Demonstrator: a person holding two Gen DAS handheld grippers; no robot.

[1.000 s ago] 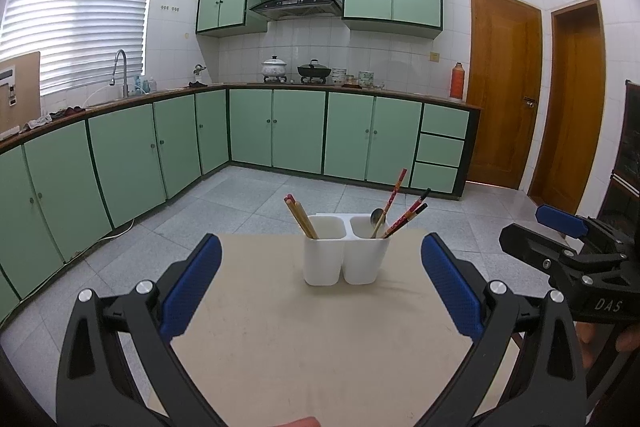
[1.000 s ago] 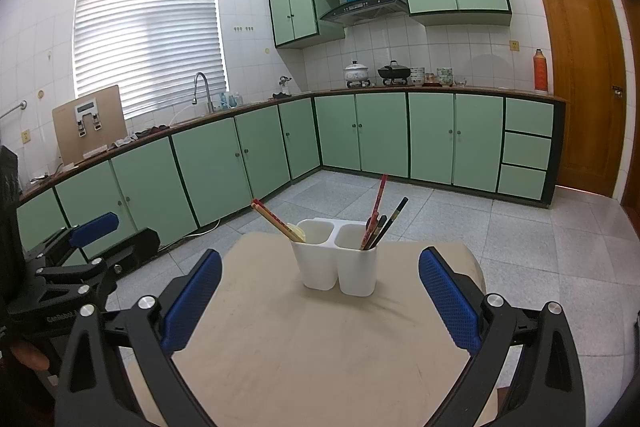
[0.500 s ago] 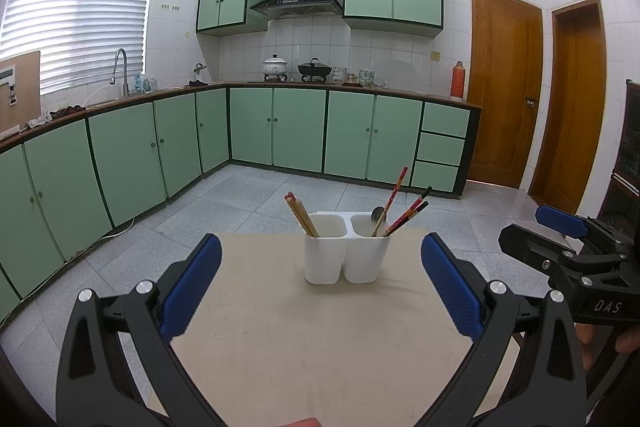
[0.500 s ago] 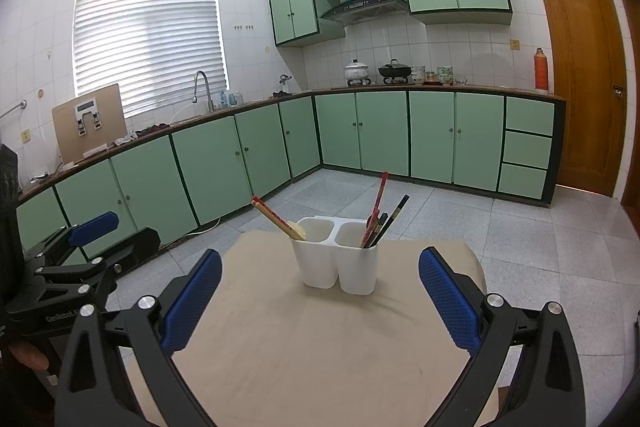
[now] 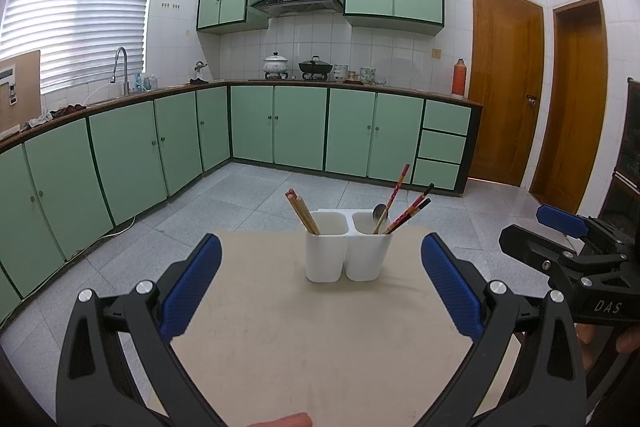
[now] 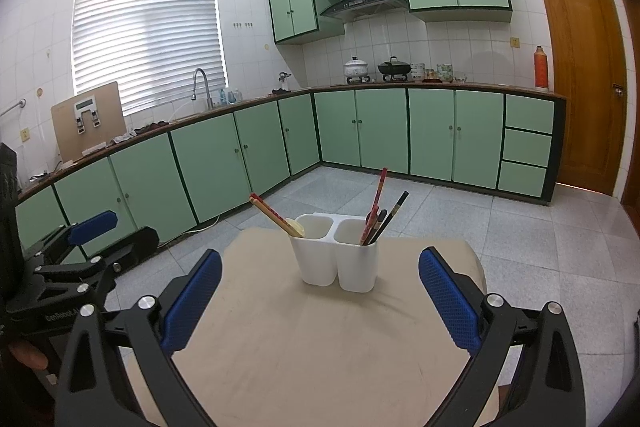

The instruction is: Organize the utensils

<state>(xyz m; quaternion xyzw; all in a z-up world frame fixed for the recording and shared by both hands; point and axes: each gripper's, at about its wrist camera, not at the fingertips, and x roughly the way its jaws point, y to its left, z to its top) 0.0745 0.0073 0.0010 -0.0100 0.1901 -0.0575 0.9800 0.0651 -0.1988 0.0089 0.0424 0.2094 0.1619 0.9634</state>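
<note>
Fingers of the left gripper and right gripper are spread wide, holding nothing, above the beige table. Farther on stands the white two-compartment holder, chopsticks left, spoon and chopsticks right.

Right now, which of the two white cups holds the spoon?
The right-hand compartment of the white holder: a metal spoon stands there among red and black chopsticks, while the left compartment holds only tan chopsticks.
</note>
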